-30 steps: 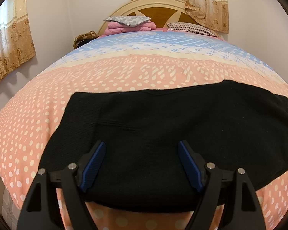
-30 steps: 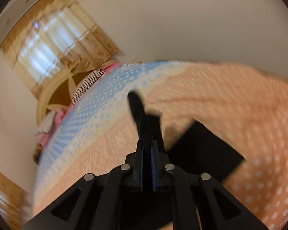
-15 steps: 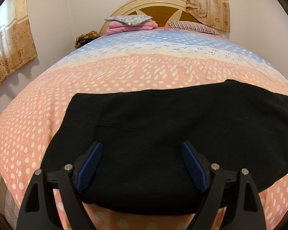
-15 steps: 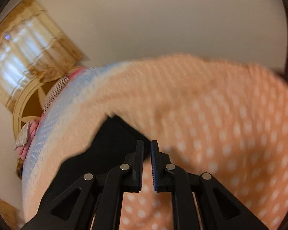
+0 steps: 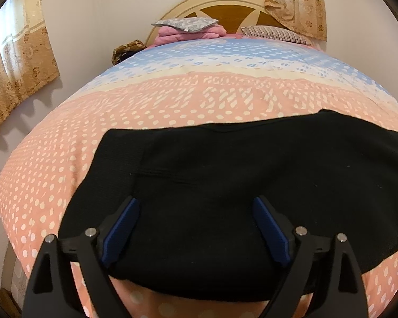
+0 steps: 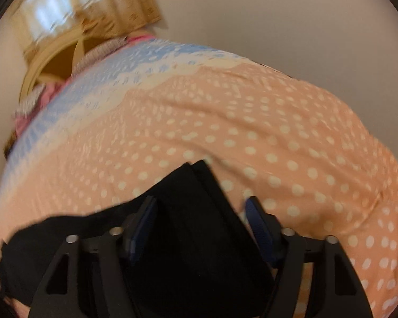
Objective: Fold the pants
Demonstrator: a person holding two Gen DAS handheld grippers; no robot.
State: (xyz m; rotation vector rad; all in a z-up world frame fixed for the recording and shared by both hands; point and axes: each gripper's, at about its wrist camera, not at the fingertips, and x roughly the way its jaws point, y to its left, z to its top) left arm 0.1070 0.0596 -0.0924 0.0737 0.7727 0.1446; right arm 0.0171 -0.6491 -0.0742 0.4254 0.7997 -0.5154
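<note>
The black pants (image 5: pixel 225 175) lie flat across the near part of the bed, folded lengthwise, running left to right. My left gripper (image 5: pixel 196 212) is open and empty, its blue-padded fingers spread over the pants' near edge. In the right wrist view the pants' narrow leg end (image 6: pixel 196 212) lies on the bedspread and my right gripper (image 6: pixel 201 206) is open, its fingers on either side of that end. This view is blurred.
The bed has a peach polka-dot bedspread (image 5: pixel 172 100) with a blue band farther back. Folded pink bedding (image 5: pixel 191 33) and a striped pillow (image 5: pixel 276 34) sit by the headboard (image 5: pixel 225 8). Curtains (image 5: pixel 13 61) hang on the left wall.
My right gripper, shut on a raised fold of the pants a second ago, has let go, opened wide and swung over the leg end. The left gripper has barely moved.
</note>
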